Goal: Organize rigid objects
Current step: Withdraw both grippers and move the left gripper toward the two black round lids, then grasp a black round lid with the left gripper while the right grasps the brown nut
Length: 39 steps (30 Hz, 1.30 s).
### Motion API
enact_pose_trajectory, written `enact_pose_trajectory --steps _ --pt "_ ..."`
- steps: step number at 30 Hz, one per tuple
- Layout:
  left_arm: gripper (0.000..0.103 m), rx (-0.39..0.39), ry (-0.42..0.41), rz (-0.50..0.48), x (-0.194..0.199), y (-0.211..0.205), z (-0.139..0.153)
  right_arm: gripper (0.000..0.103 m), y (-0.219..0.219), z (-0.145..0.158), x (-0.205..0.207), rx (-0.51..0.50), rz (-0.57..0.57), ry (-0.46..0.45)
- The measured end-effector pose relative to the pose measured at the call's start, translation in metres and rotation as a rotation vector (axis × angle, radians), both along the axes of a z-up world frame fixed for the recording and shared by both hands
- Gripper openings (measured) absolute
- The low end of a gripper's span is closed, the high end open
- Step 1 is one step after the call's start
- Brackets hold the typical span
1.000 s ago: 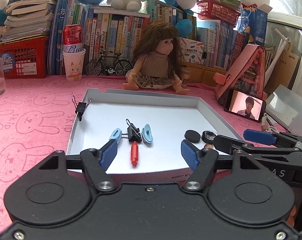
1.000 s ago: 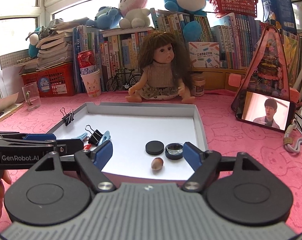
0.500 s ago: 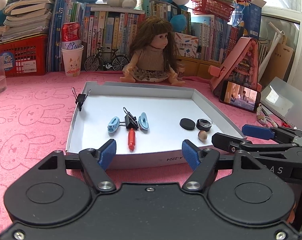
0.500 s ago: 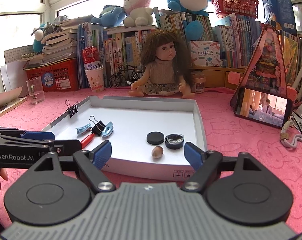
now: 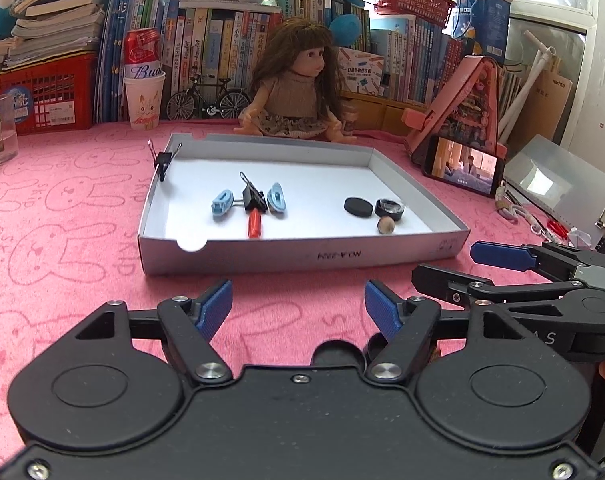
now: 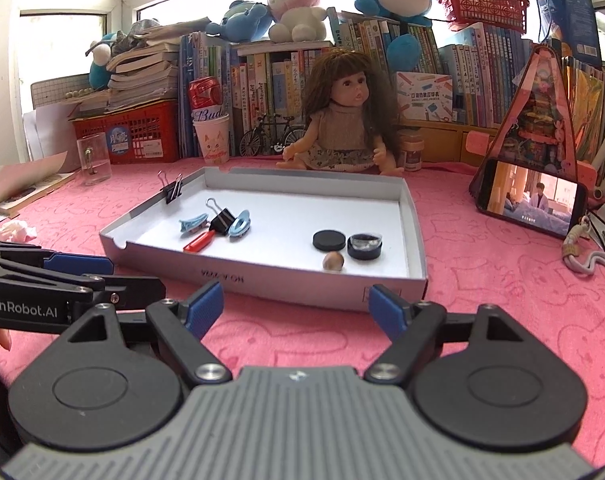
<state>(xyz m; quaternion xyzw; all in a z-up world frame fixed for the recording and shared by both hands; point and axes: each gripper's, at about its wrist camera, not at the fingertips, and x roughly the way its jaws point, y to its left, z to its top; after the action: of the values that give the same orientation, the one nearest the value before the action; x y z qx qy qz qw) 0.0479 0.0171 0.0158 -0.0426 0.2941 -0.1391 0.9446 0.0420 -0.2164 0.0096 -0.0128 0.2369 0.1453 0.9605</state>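
Pink surface [image 5: 82, 208] now separates us from the tray [image 5: 302, 254]: both grippers [image 5: 298, 306] [image 6: 296, 304] withdrawn, fingers wide, empty; sorting apparently finished.

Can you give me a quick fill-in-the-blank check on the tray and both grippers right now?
1. The red marker lies inside the ____ tray.
2. The jaws of the left gripper are ____.
3. One black binder clip is clipped onto the tray's ____.
4. Behind the tray sits a ____ with long brown hair.

Missing words: white; open; rim; doll
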Motion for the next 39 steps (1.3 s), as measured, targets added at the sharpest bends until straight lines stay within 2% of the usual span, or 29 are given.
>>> enact_pose_trajectory --steps 8,19,25,29,33,35,39 --pt "0.071 0.015 0.023 -0.005 -0.019 0.009 -0.008 0.087 0.001 -0.007 -0.023 -0.024 0.058 -0.005" --pt "0.066 0.034 0.025 -0.086 -0.038 0.009 -0.012 0.087 0.005 -0.018 -0.038 -0.059 0.118 0.020" --pt "0.049 0.046 0.049 -0.106 -0.035 0.002 -0.015 0.073 0.004 -0.019 -0.039 -0.048 0.117 0.024" --pt "0.045 0.070 0.038 -0.111 -0.036 -0.002 -0.015 0.068 0.004 -0.019 -0.039 -0.040 0.127 0.026" --pt "0.033 0.068 0.038 -0.084 -0.032 -0.001 -0.015 0.063 0.004 -0.018 -0.038 -0.038 0.117 0.018" --pt "0.029 0.061 0.041 -0.062 -0.029 0.000 -0.015 0.060 0.003 -0.017 -0.037 -0.041 0.098 0.013" --pt "0.029 0.061 0.039 -0.052 -0.025 -0.001 -0.016 0.055 0.003 -0.016 -0.037 -0.040 0.100 0.015"
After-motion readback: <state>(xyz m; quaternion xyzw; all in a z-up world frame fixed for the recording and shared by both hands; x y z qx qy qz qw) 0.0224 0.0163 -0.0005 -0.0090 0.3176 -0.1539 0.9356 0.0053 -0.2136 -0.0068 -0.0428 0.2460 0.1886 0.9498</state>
